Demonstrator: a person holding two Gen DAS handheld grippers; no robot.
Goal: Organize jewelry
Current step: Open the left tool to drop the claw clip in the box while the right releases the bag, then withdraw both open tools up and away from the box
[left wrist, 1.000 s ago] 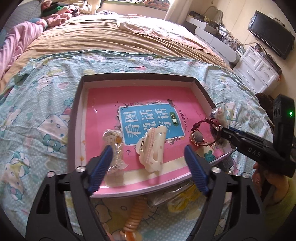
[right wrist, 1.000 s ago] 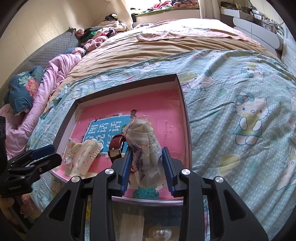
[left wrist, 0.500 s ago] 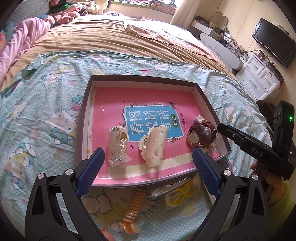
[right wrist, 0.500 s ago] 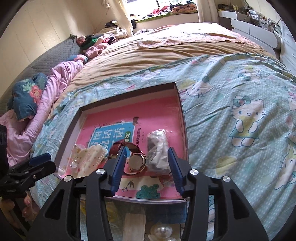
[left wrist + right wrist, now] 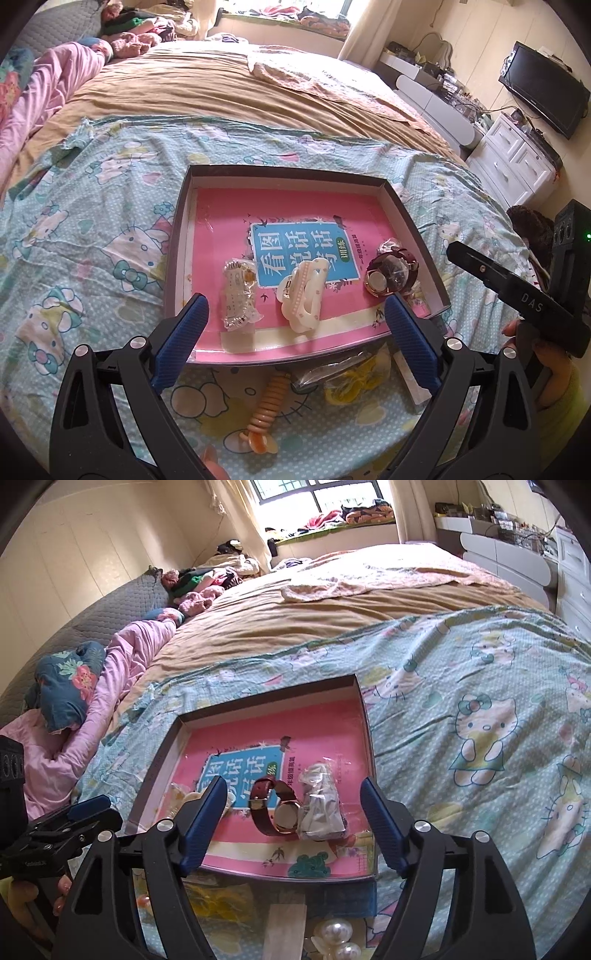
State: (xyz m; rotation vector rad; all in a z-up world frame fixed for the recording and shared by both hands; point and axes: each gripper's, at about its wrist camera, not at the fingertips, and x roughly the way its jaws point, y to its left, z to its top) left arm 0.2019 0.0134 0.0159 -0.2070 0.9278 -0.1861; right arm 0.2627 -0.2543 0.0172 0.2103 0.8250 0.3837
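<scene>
While its jaws just spread apart, right claw [image 5: 295, 819] gaping, empty, above bagged jewelry [image 5: 320, 805] beside watch [image 5: 275, 806] in tray [image 5: 364, 716].

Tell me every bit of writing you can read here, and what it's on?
"看图说话写话" with "训练": blue panel of the pink book in the box.
"DAS": side of the right gripper.
Small vertical print beside the panel: too small.
Lettering on the left gripper: blurred.
</scene>
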